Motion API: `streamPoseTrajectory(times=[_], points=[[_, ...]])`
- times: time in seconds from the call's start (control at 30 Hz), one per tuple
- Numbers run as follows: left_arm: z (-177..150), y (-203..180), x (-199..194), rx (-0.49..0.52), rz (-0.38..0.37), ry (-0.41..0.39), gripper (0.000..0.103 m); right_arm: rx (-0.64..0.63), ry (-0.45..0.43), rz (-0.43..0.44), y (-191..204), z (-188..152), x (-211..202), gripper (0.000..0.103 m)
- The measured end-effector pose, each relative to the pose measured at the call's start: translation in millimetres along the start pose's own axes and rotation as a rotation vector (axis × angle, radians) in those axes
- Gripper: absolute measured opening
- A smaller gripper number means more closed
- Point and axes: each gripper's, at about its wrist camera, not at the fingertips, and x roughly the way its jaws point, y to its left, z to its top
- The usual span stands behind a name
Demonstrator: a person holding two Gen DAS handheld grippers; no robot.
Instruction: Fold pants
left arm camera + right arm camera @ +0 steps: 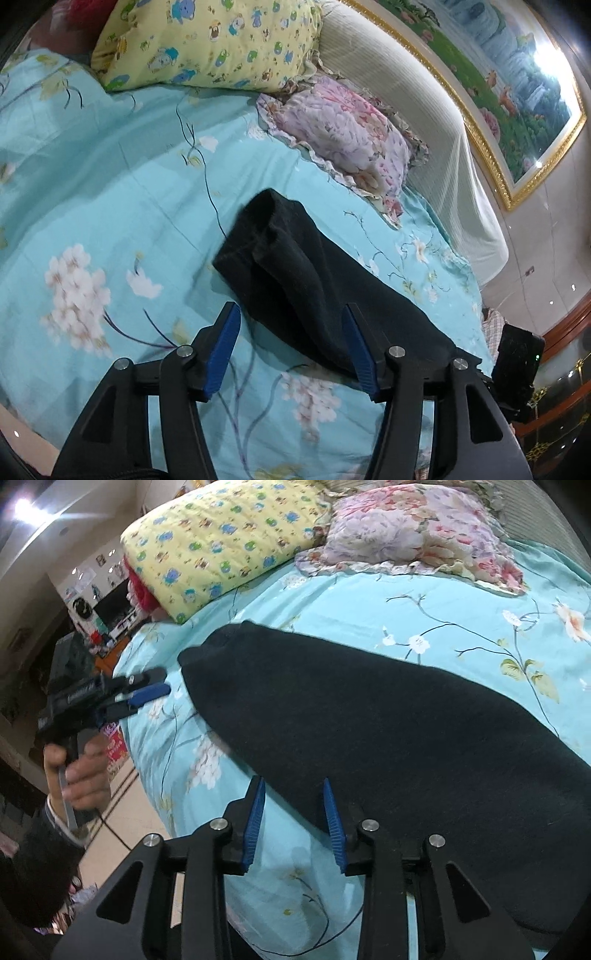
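Both my blue-padded grippers, left (290,314) and right (293,788), stand parted and hold nothing, hovering over the folded black cloth pants (369,716) on my turquoise floral bedsheet (110,184).

We see both views evenly and fairly brightly lit, colours a little cool. A white glare burns out the top right of the framed picture (517,92) in the left view, and a ceiling light (26,507) flares at the top left of the right view. Shadows on the bedsheet (110,177) are soft. Fisheye bending curves all edges, the corners go black, and the dark pants (369,720) show almost no detail.
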Motion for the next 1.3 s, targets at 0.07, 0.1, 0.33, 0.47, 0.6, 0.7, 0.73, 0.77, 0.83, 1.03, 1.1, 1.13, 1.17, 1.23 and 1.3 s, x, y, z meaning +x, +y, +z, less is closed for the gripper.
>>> streamPoseTrajectory(times=[0.07,0.1,0.33,0.47,0.6,0.7,0.73,0.77,0.83,1.03,1.1,1.13,1.17,1.23,1.3], points=[[-1,-2,4,-0.003,0.015,0.007,0.058,0.024,-0.013,0.001,-6,4,-4,0.035],[-2,-4,6,-0.002,0.024,0.01,0.059,0.033,-0.02,-0.004,-10,7,-6,0.038],[-6,-17,23,0.041,0.099,0.045,0.061,0.095,-0.065,-0.029,-37,27,-19,0.044],[-5,-13,29,0.015,0.11,0.049,0.061,0.109,-0.069,-0.052,-57,47,-21,0.044],[-1,-4,36,-0.011,0.121,0.057,0.061,0.12,-0.043,-0.031,-81,76,-11,0.044],[2,1,44,-0.017,0.132,0.071,0.061,0.102,0.023,-0.058,-101,101,12,0.045],[3,3,46,-0.02,0.131,0.074,0.061,0.09,0.05,-0.068,-105,106,21,0.045],[4,4,48,-0.021,0.129,0.076,0.061,0.083,0.073,-0.071,-109,110,28,0.045],[5,5,53,-0.012,0.129,0.078,0.059,0.071,0.139,-0.059,-116,114,47,0.045],[8,7,74,-0.018,0.13,0.076,0.042,-0.036,0.255,-0.073,-109,103,71,0.045],[11,4,79,-0.018,0.131,0.069,0.039,-0.07,0.272,-0.077,-101,100,70,0.04],[13,2,81,-0.015,0.134,0.067,0.036,-0.088,0.277,-0.078,-98,99,69,0.031],[14,1,83,-0.011,0.138,0.065,0.032,-0.099,0.282,-0.071,-94,98,68,0.024],[15,-1,84,-0.007,0.137,0.064,0.028,-0.12,0.282,-0.056,-87,97,66,0.013],[16,-3,82,0.004,0.13,0.058,0.022,-0.16,0.266,-0.101,-77,98,60,0.012]])
